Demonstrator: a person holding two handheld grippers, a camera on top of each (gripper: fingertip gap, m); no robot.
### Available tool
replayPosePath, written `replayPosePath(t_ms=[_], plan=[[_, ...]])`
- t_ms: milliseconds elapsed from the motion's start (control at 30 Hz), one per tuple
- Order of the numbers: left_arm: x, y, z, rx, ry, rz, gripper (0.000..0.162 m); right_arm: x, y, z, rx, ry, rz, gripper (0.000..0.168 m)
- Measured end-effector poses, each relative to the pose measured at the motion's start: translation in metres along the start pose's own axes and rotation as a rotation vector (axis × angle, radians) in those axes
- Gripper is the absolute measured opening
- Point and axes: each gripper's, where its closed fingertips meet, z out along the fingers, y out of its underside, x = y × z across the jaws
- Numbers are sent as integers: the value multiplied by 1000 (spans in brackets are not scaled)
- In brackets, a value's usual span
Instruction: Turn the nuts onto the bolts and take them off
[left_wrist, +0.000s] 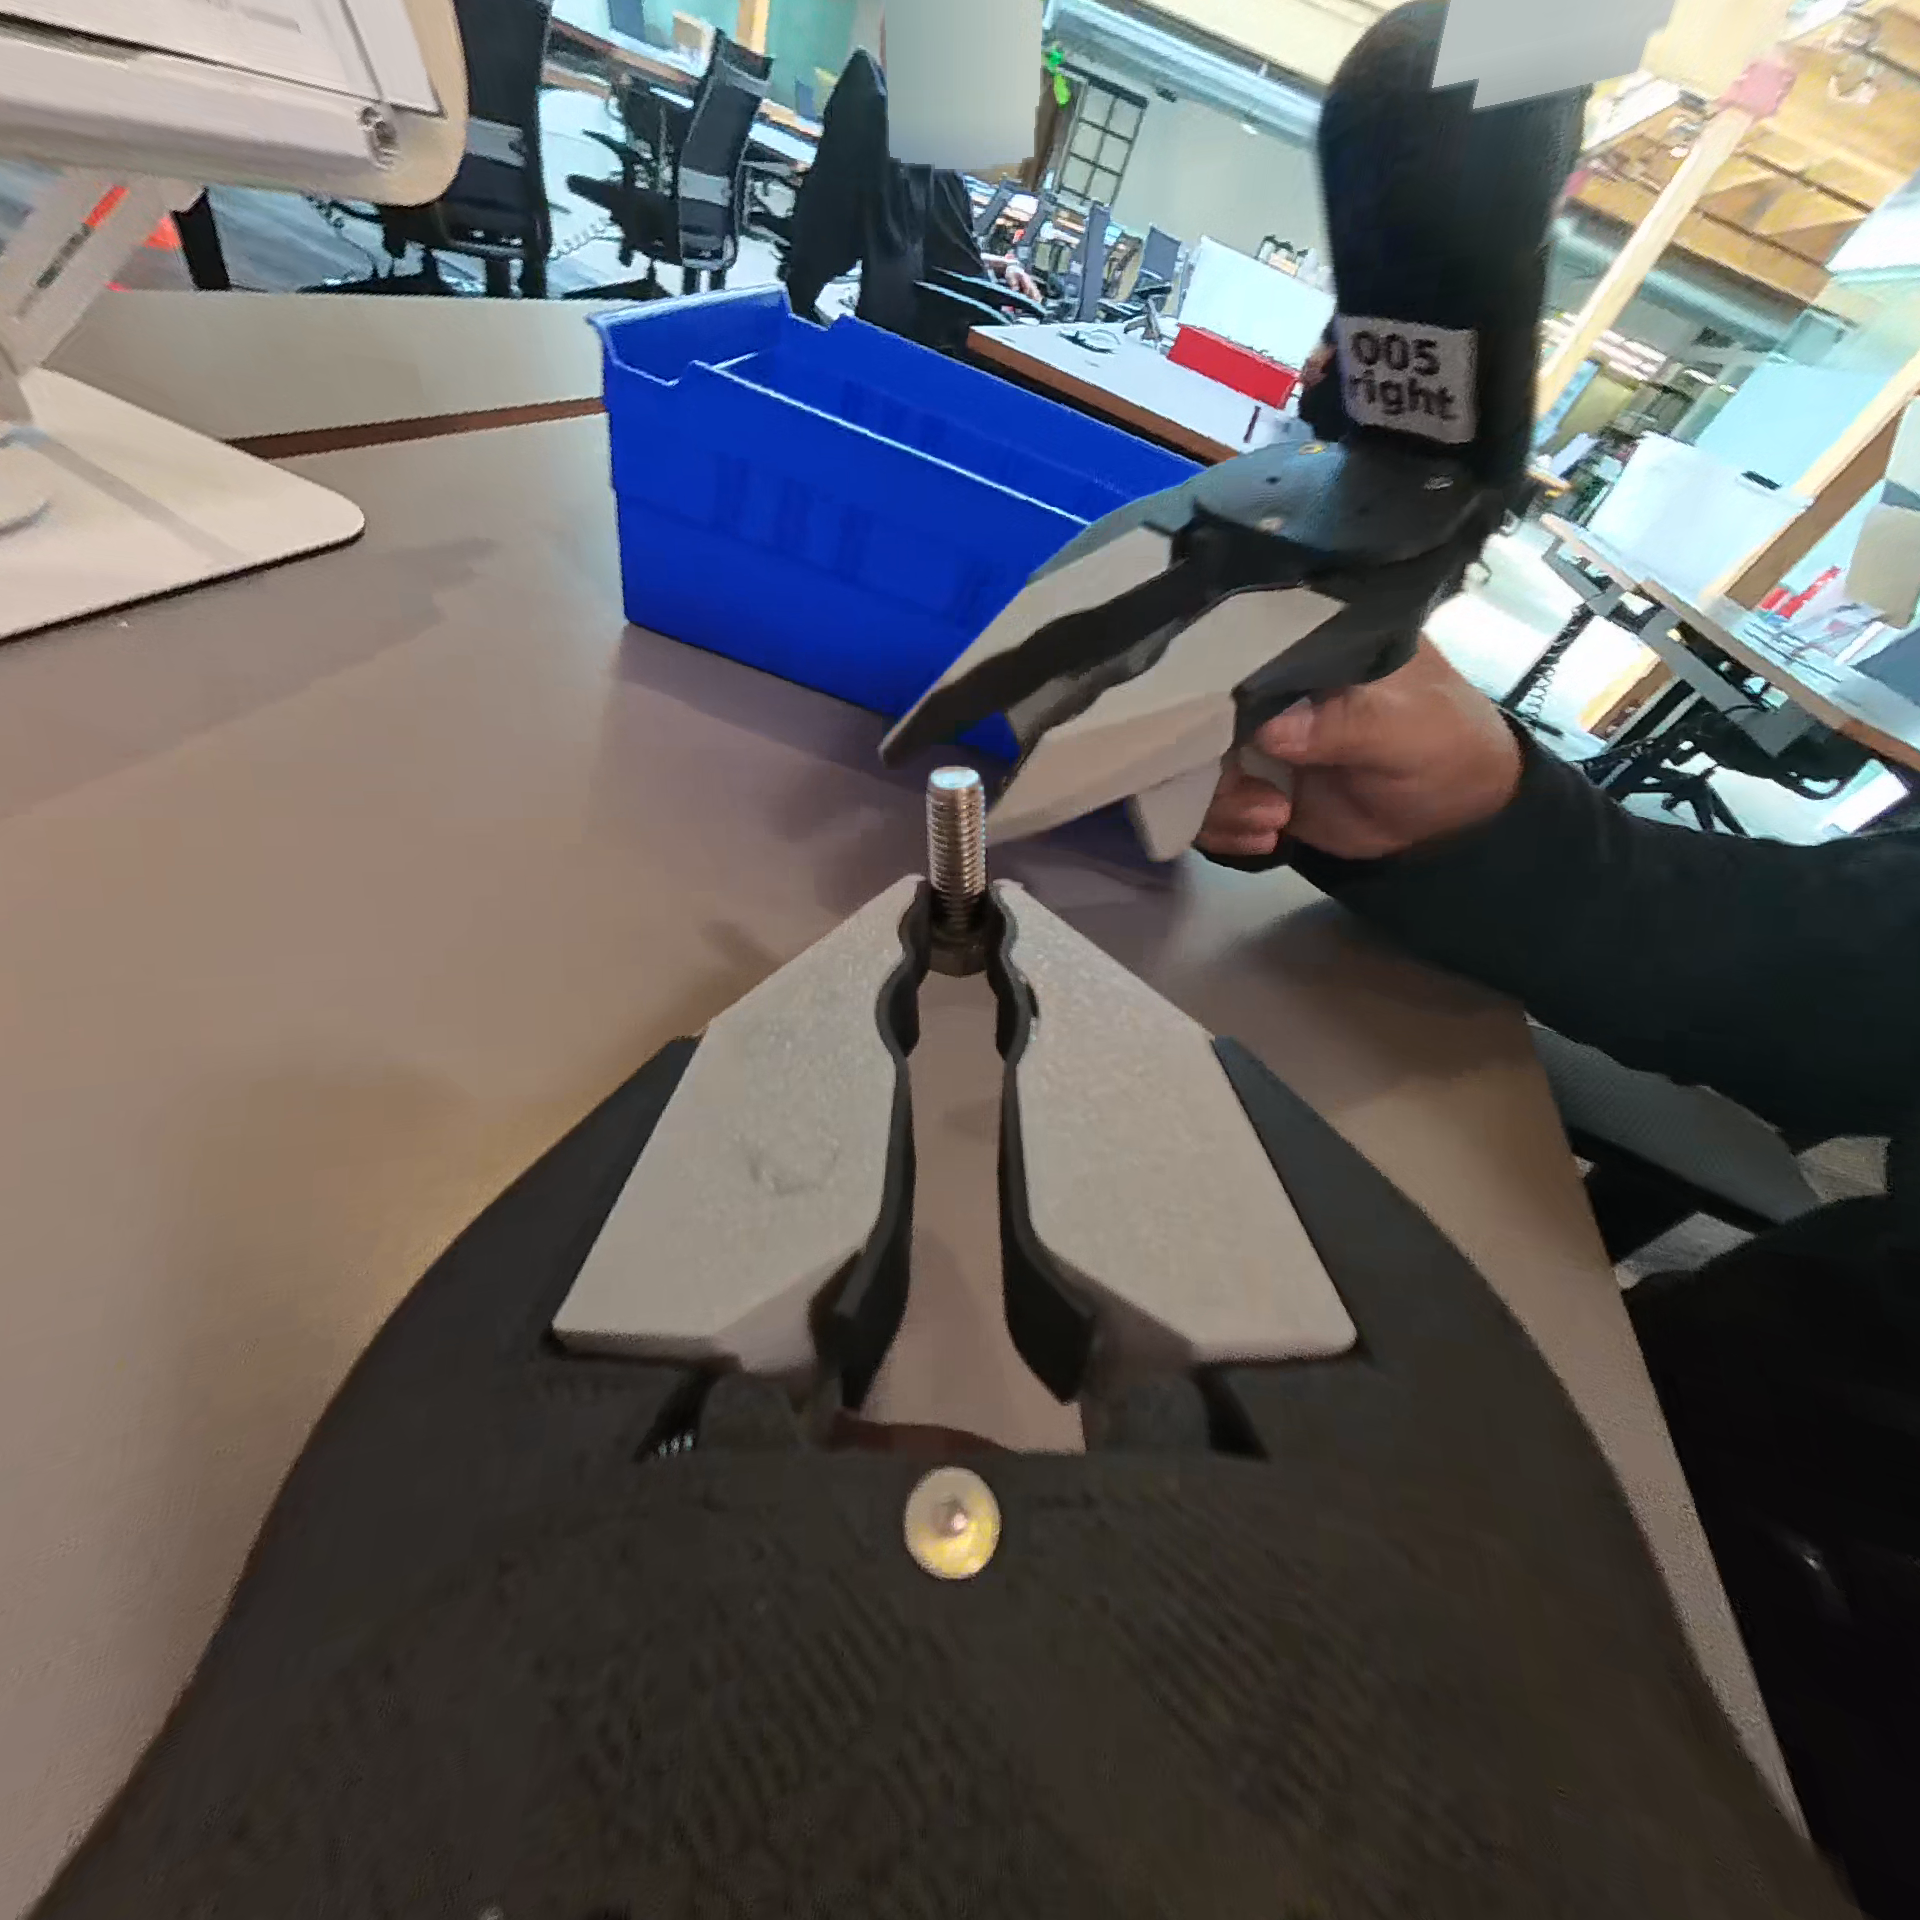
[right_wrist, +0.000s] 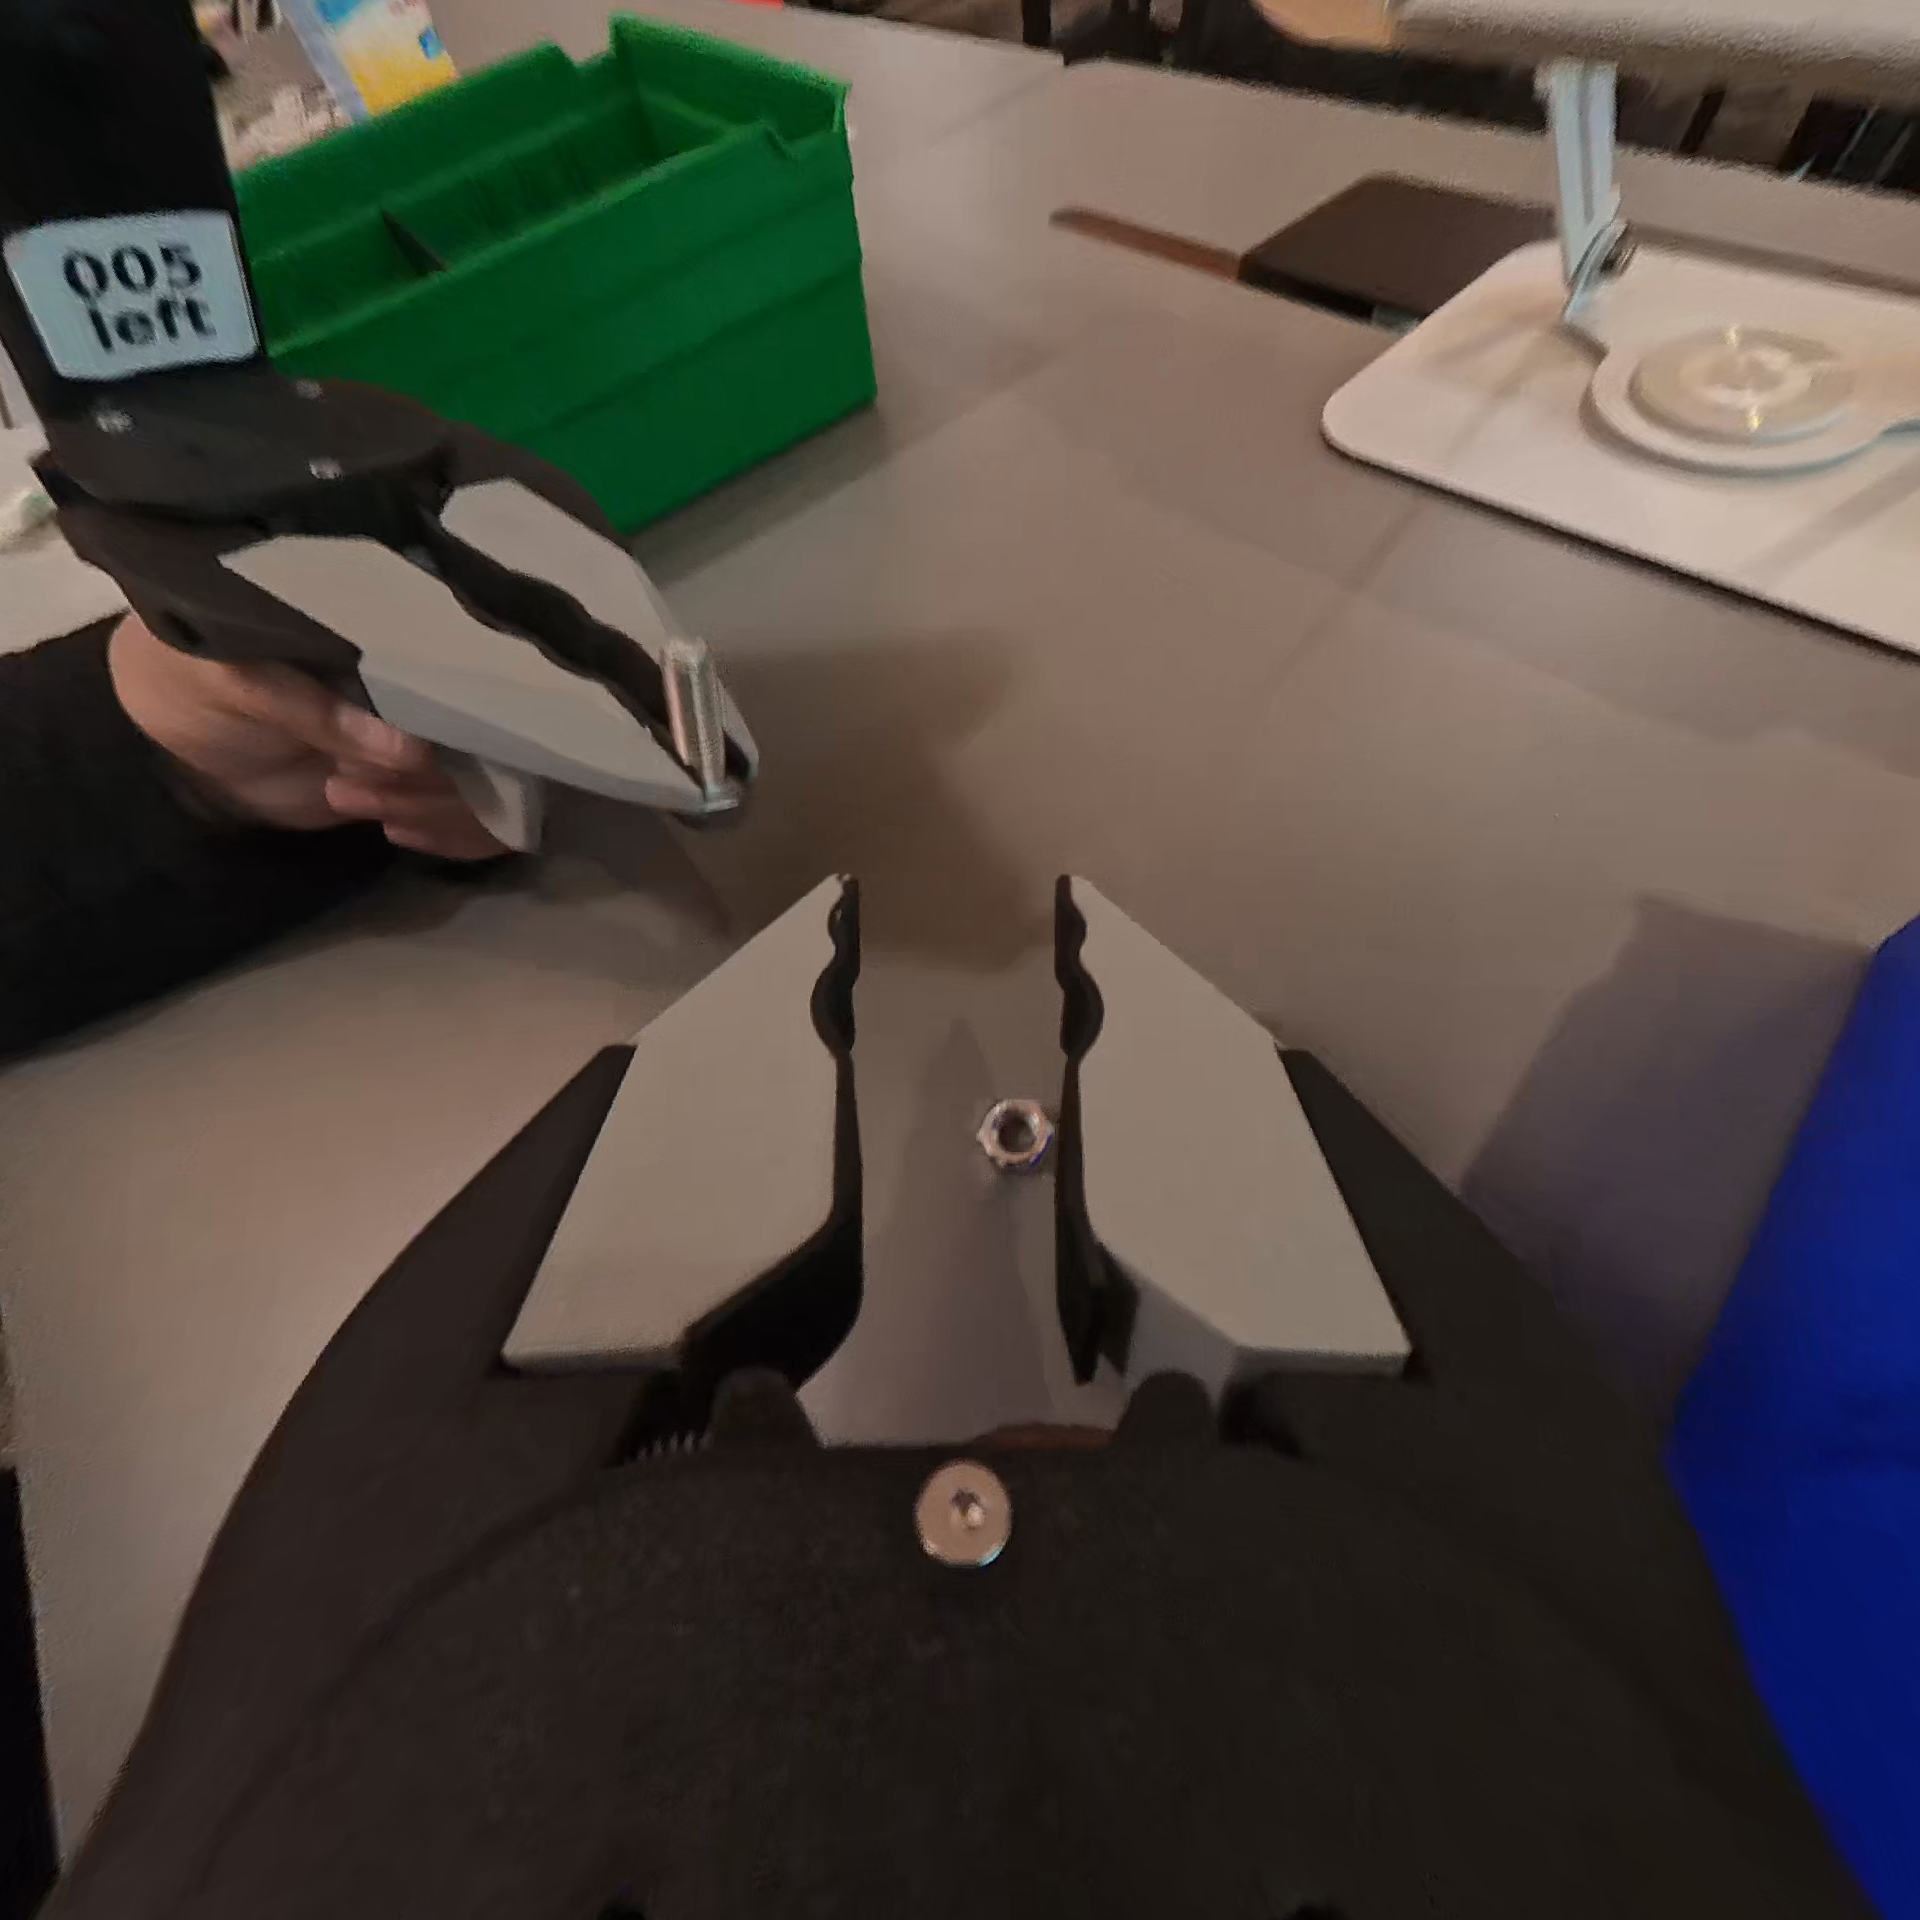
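Left tongs (left_wrist: 957, 914), nearest the lens in the left wrist view, are clamped on a bolt (left_wrist: 956, 844) at the very tips: head pinched between the dark pads, threaded shank standing upright above them at 12 o'clock. From the right wrist view the same tongs sit at approx 9–10 o'clock w/ the bolt held near-vertical, head down, clear of the bench (right_wrist: 1195, 644). Right tongs (right_wrist: 956, 914) are spread apart w/ nothing between the tips; a hex nut (right_wrist: 1017, 1135) lies flat on the bench, seen in the gap between the fingers, nearer the right-hand finger; can't tell if it touches it. In the left wrist view the right tongs hang at approx 1–2 o'clock, tips just beside the bolt's top but apart from it, held by a hand (left_wrist: 1371, 774) in a dark sleeve. Blue bin (left_wrist: 831, 520) sits on the bench behind the bolt at 12 o'clock; green bin (right_wrist: 603, 281) w/ dividers at 11 o'clock in the right view, behind the left tongs. White monitor-stand base (right_wrist: 1662, 447) at 2 o'clock there.
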Motion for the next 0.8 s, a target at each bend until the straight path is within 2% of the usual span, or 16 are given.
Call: replayPosePath(t_ms=[167, 300, 633, 800], plan=[[10, 3, -2, -23, 82, 19, 7, 1, 41, -5, -166, 11, -21, 29], [15, 9, -5, -64, 127, 20, 7, 4, 60, -5, -217, 9, -62, 30], [18, 11, -3, -76, 134, 15, 7, 13, 66, 0, -253, -51, -222, 30], [20, 13, -1, -82, 139, 21, 7, 11, 72, 4, -264, -89, -218, 19]])
